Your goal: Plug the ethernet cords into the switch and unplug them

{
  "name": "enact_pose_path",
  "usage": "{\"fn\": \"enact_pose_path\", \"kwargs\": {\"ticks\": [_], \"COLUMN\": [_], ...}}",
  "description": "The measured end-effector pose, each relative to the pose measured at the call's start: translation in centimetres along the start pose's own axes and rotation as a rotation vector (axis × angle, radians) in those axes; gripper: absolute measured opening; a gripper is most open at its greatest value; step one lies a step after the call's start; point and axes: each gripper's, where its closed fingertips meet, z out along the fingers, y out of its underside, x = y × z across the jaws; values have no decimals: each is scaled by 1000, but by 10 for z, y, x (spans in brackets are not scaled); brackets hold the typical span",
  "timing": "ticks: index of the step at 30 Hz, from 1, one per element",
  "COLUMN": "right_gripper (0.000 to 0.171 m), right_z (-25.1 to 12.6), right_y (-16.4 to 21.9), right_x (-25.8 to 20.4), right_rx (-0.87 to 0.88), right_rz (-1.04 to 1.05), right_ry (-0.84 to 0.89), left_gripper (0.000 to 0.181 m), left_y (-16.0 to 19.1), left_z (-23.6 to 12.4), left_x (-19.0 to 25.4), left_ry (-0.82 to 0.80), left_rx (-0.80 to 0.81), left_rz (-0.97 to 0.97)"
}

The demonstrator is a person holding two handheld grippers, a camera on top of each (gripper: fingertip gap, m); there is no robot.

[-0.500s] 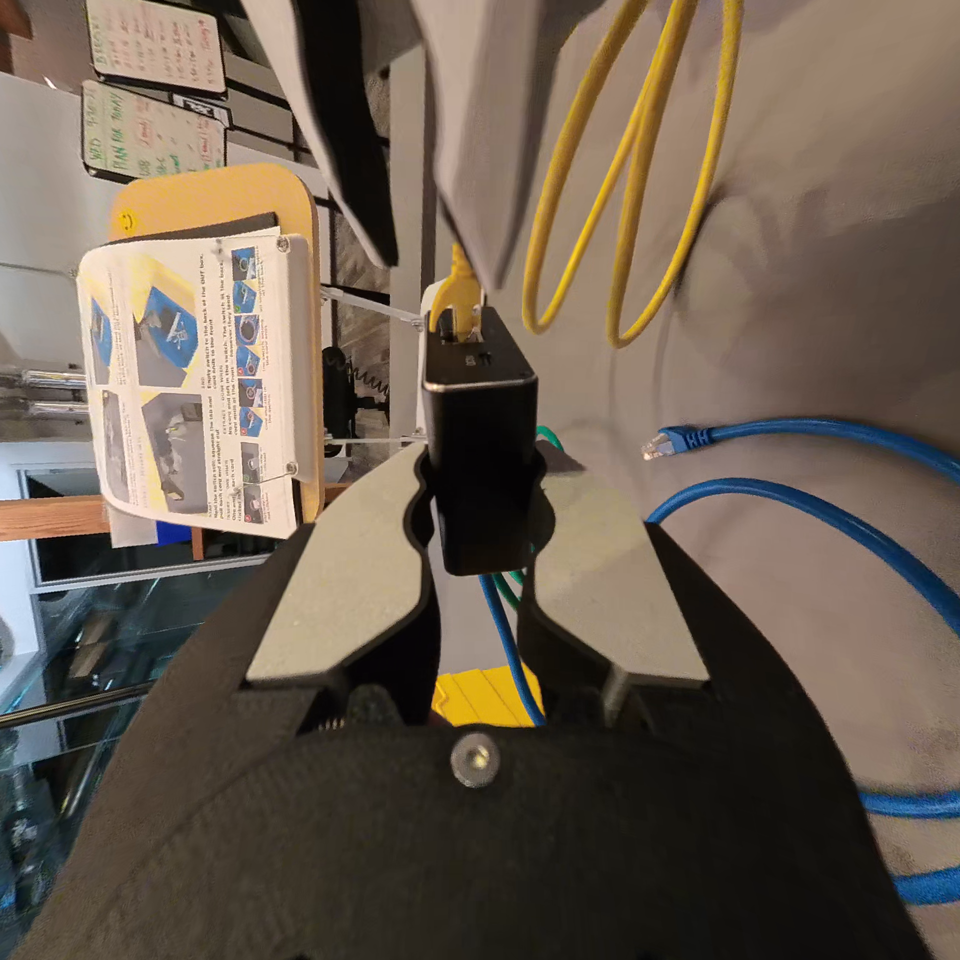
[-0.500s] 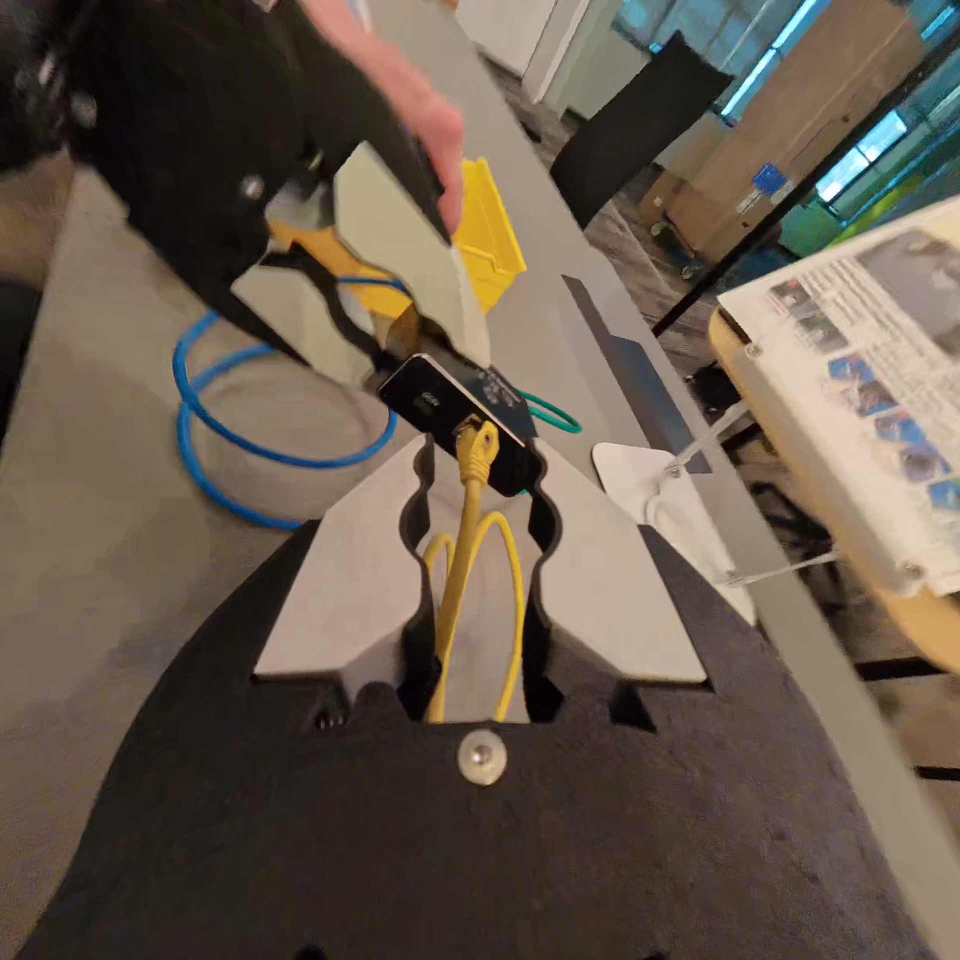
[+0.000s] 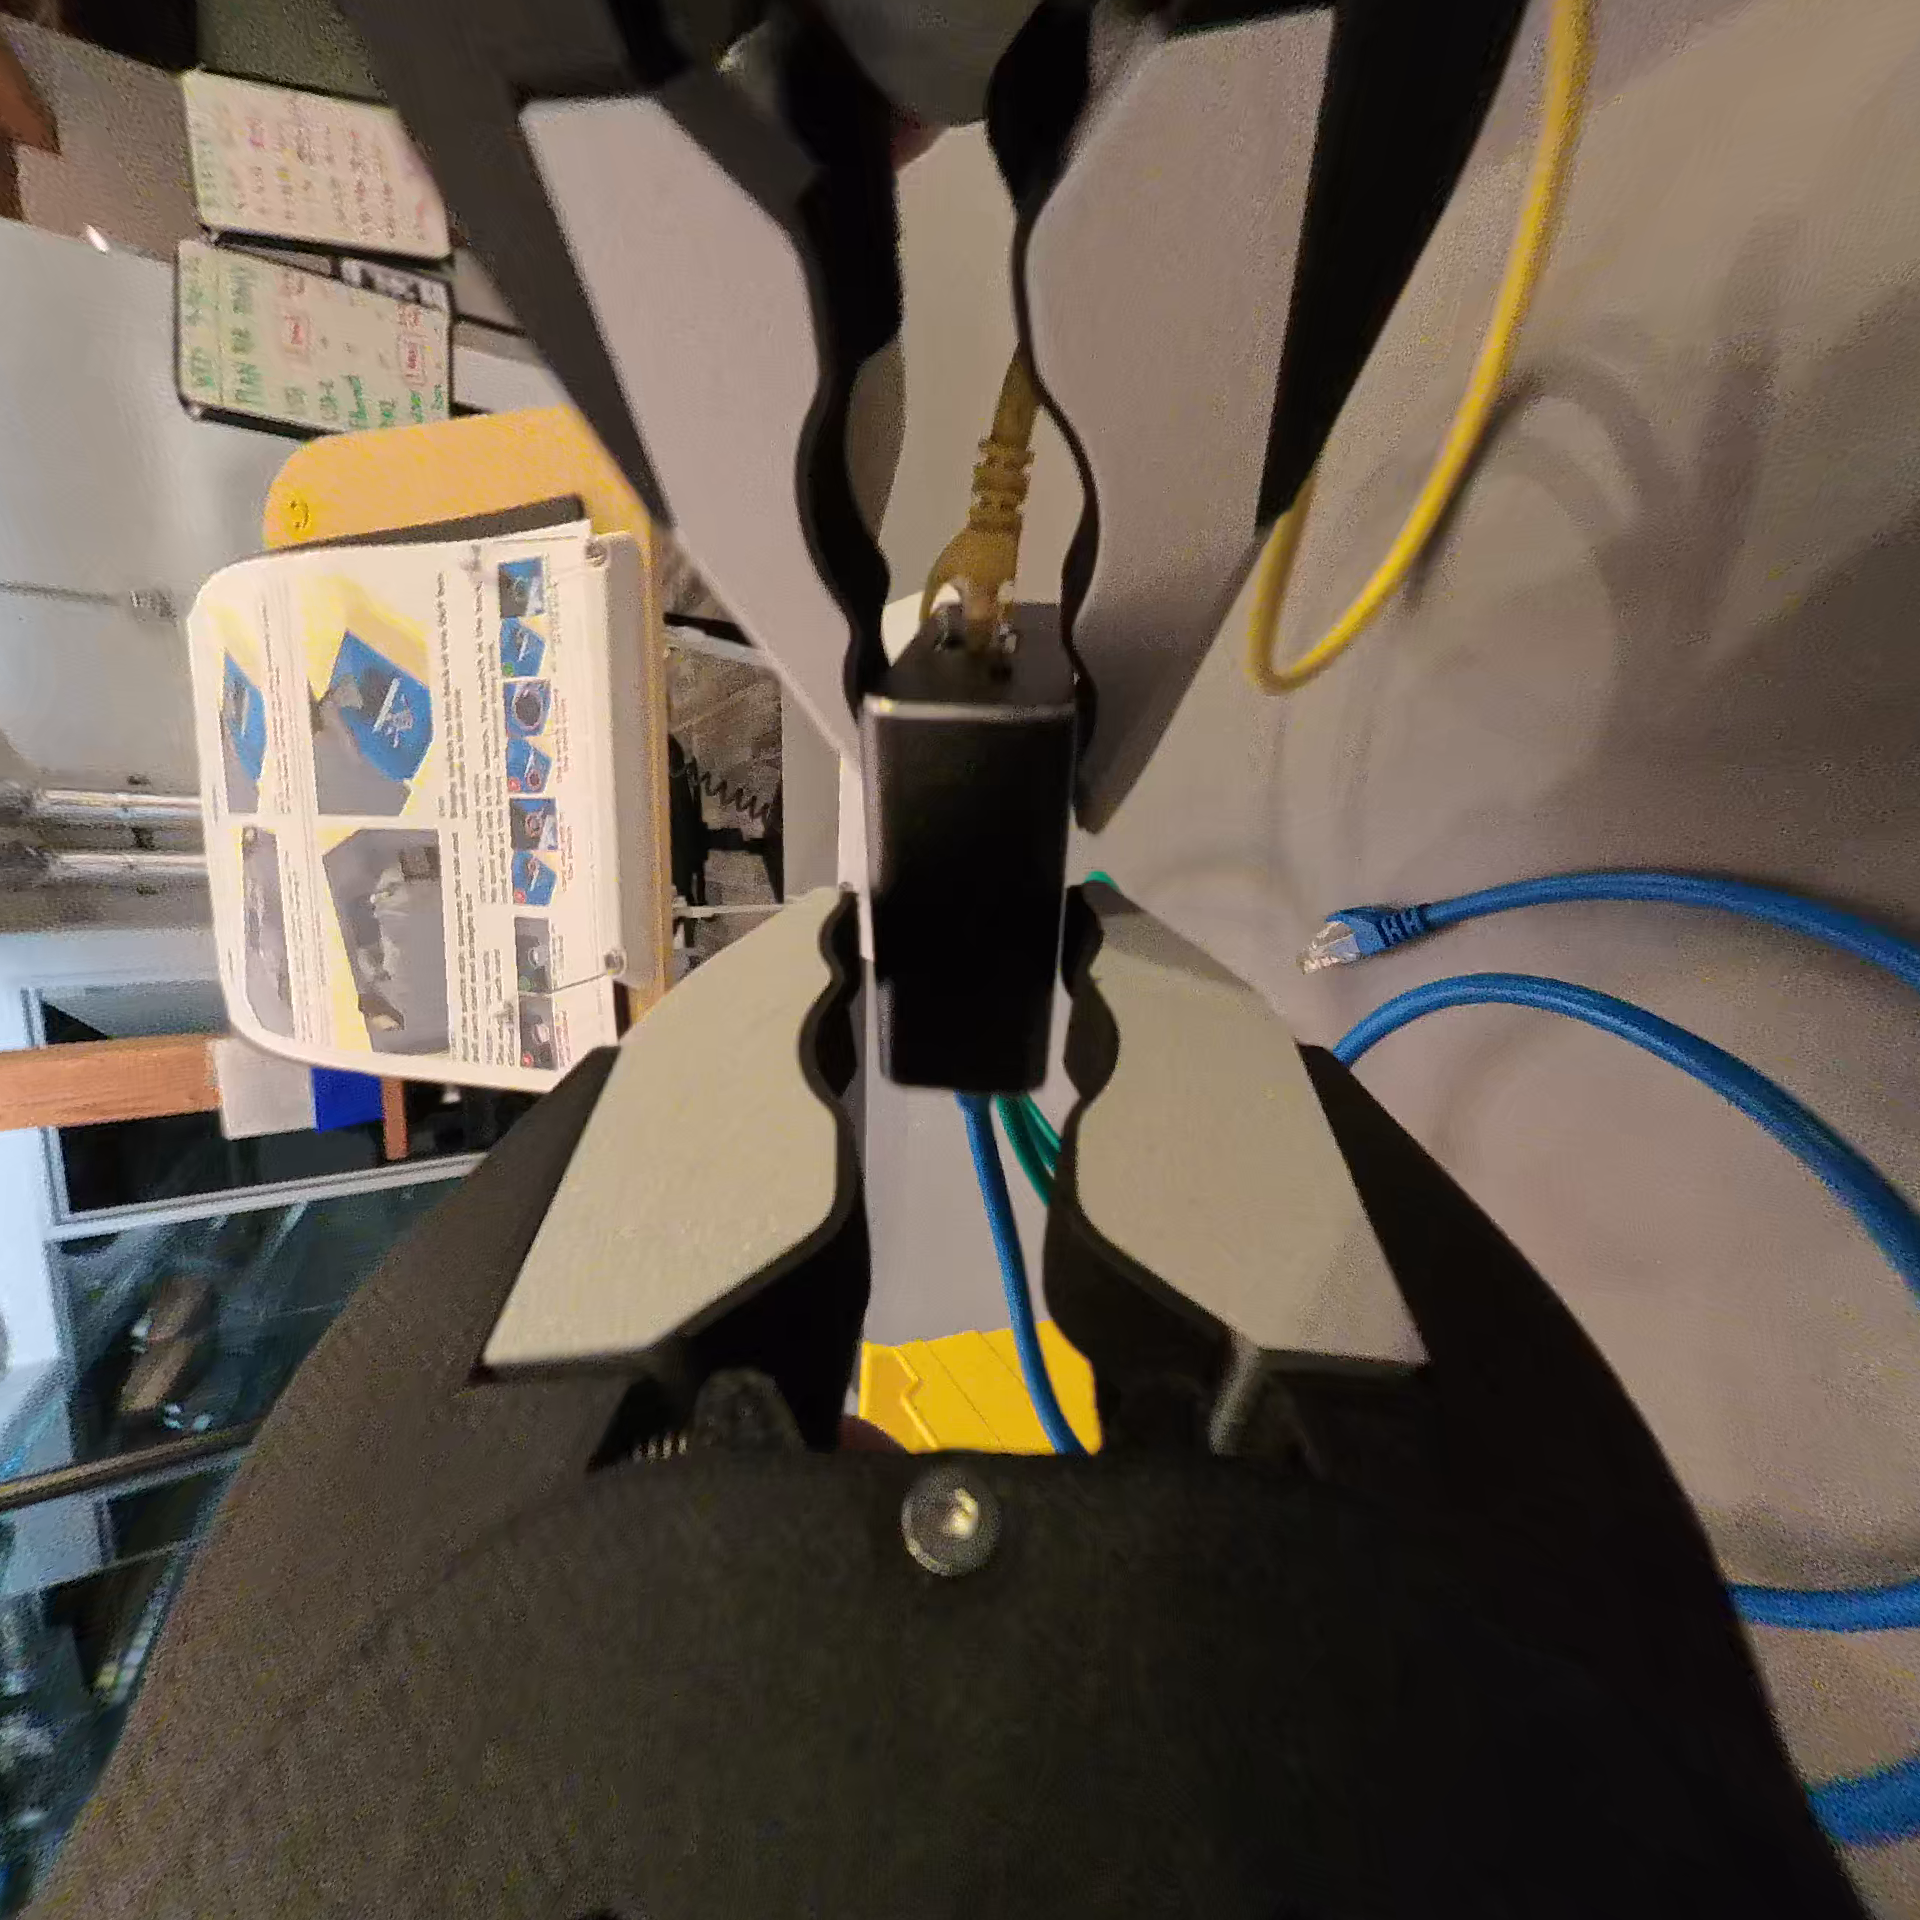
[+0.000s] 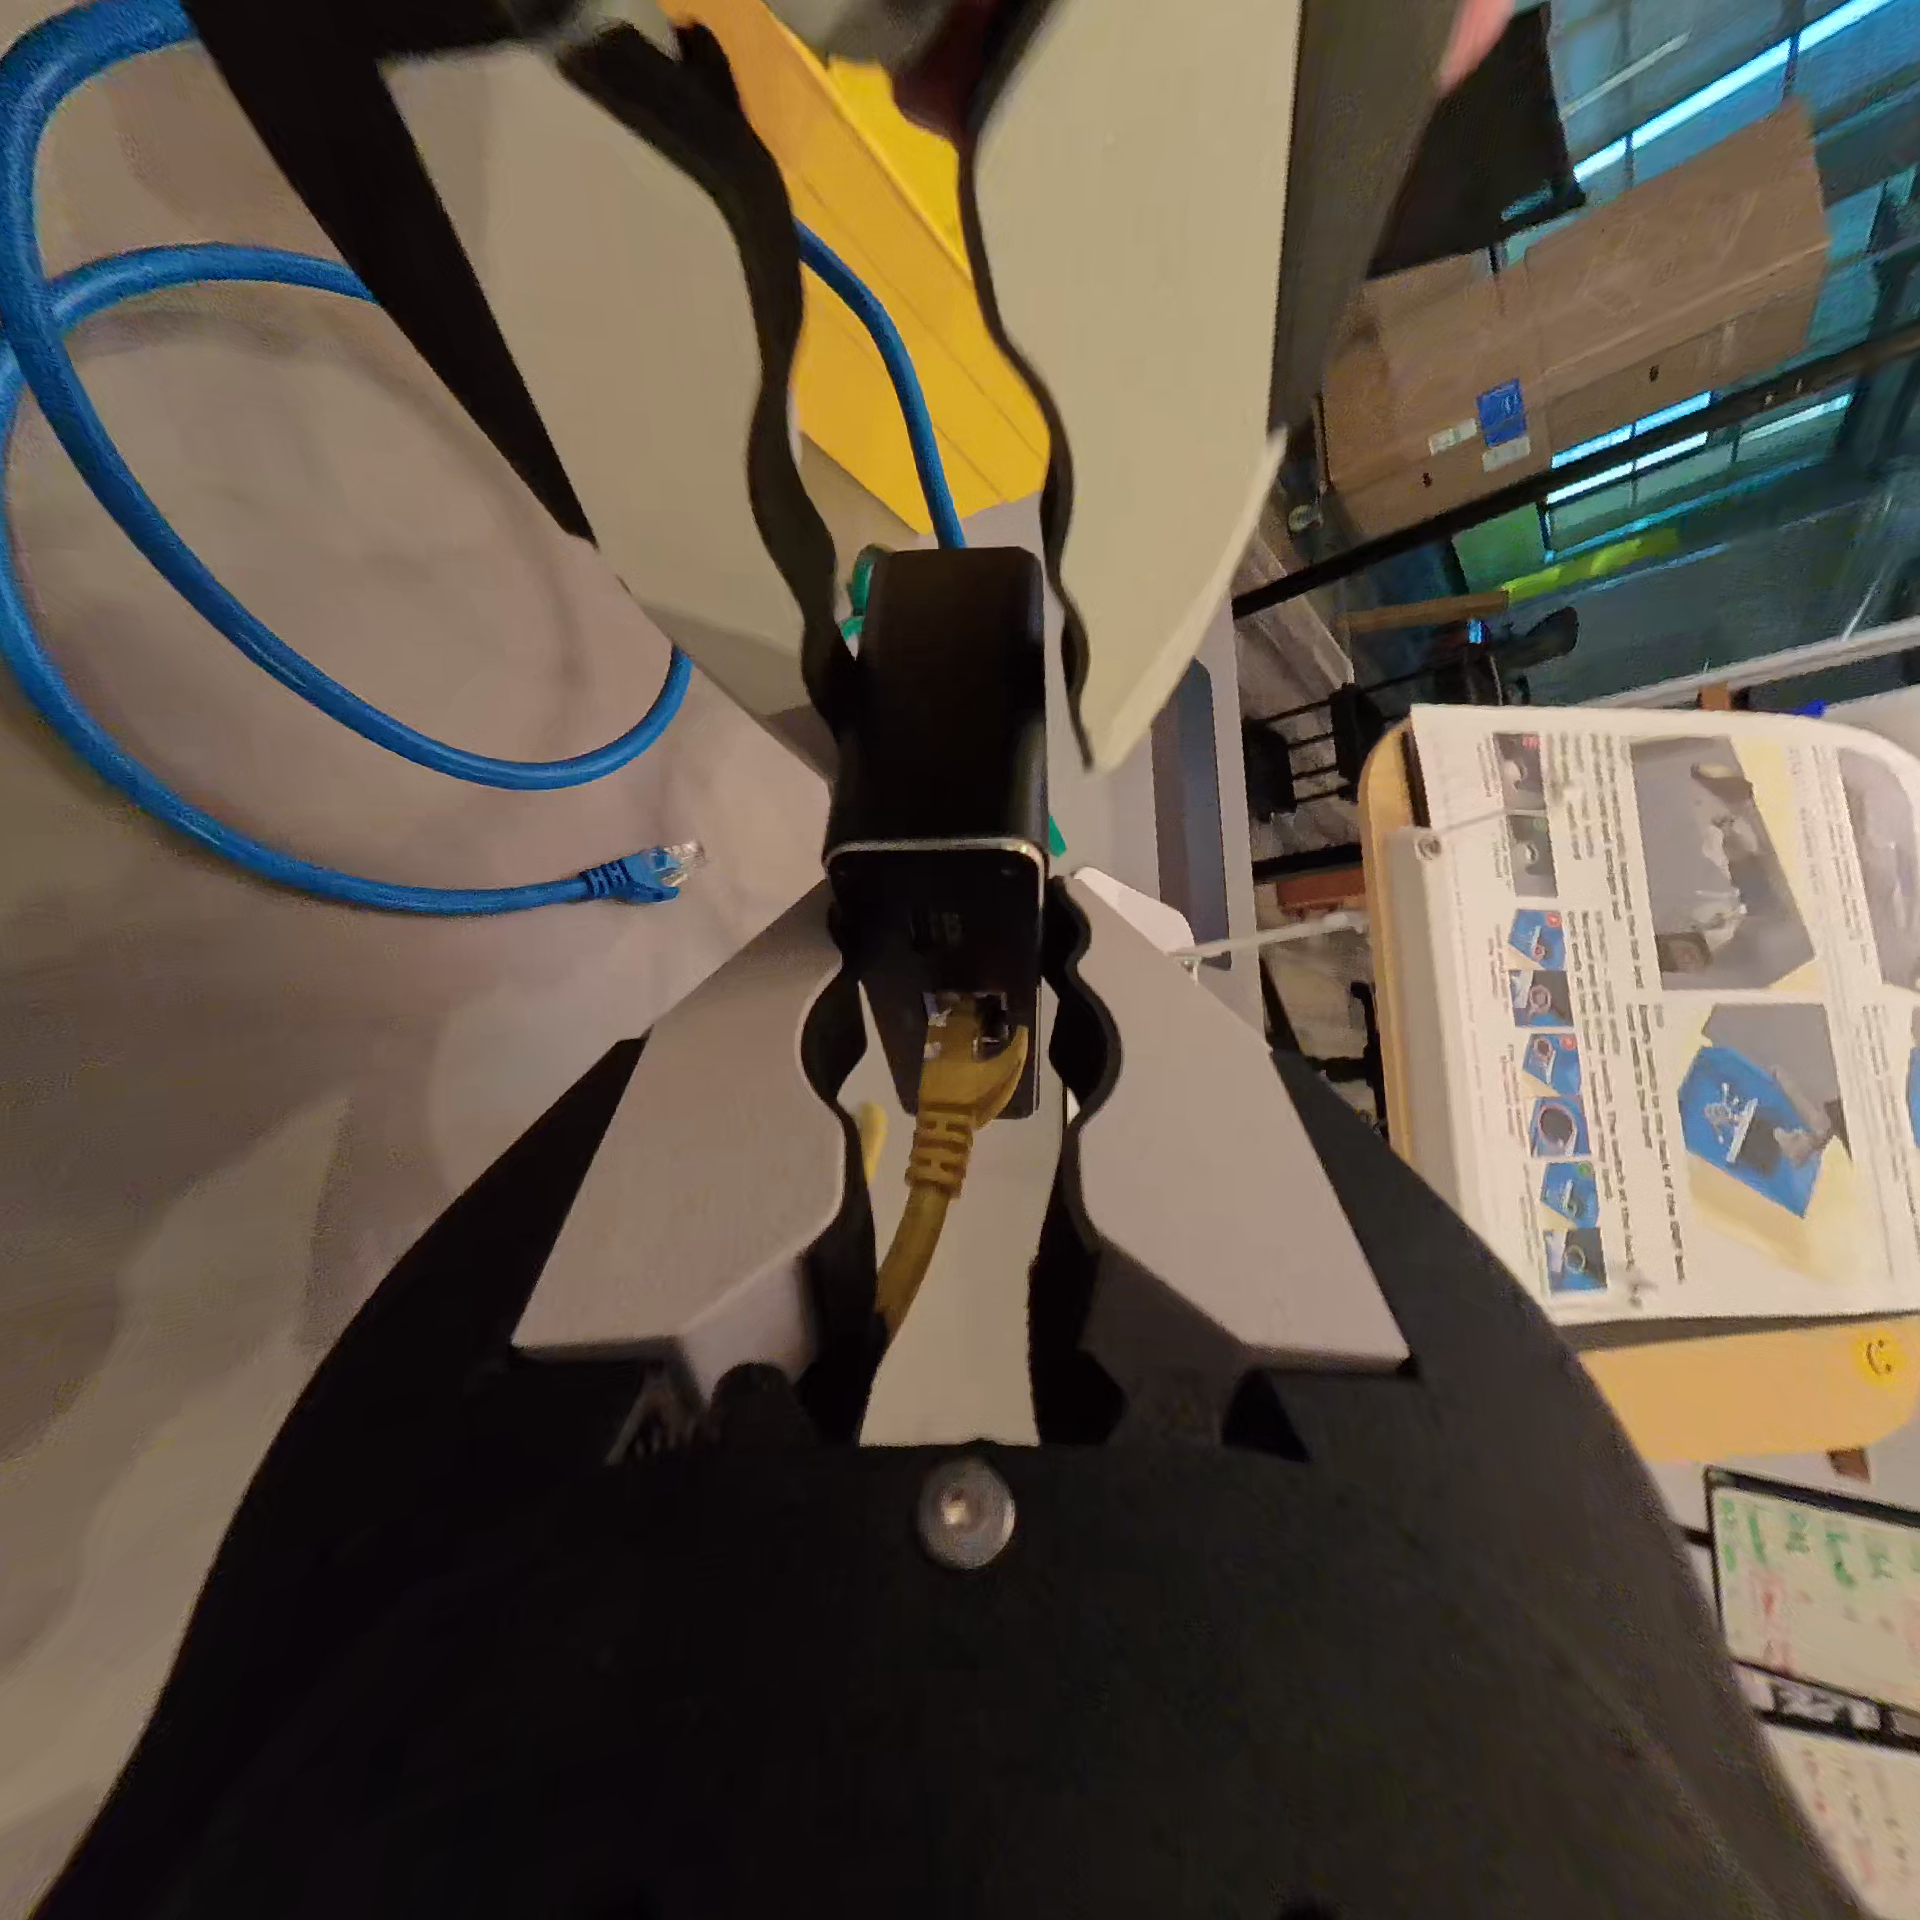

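Left wrist view: left gripper clamps the black switch; opposite, right gripper spreads around the yellow cord.

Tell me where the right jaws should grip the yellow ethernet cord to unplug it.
On the ribbed yellow boot just behind the plug, approaching straight along the cord toward the port face of the black switch. The boot is the stiffest part there and sticks straight out, so probably a straight pull frees it.

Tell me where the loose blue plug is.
Right wrist view, left side: the blue plug lies unplugged on the grey table, left of the black switch.
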Motion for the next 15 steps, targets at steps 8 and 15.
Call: {"fn": "enact_pose_path", "kwargs": {"ticks": [8,15], "right_gripper": [29,29], "right_z": [-49,-115], "right_y": [14,44], "right_x": [72,155], "right_rx": [-55,-108], "right_rz": [105,187], "right_ry": [132,312], "left_gripper": [52,49], "left_y": [32,55], "left_z": [-57,-61], "left_x": [-73,-52], "left_ry": [-207,-221], "left_rx": [7,-38], "left_rz": [-255,-299]}}
